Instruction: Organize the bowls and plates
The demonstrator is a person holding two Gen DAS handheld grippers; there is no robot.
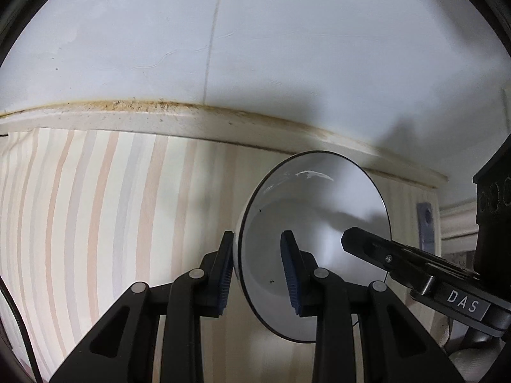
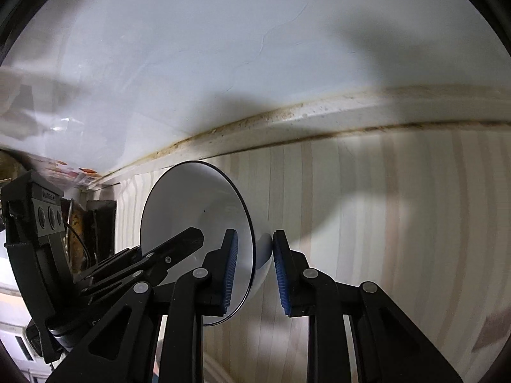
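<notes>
A white bowl with a thin dark rim (image 1: 319, 223) is held up on its edge between both grippers, its opening facing sideways. My left gripper (image 1: 260, 274) is shut on the bowl's wall, one blue pad outside and one inside. My right gripper (image 2: 254, 271) is shut on the opposite wall of the same bowl (image 2: 194, 210), one pad inside and one outside. The right gripper's finger also shows in the left wrist view (image 1: 392, 255), and the left gripper's finger in the right wrist view (image 2: 159, 255).
A striped cloth (image 1: 95, 210) covers the table below. A stained pale ledge (image 1: 191, 121) runs along the white wall (image 1: 255, 48) behind. Dark clutter (image 2: 86, 233) sits at the left in the right wrist view.
</notes>
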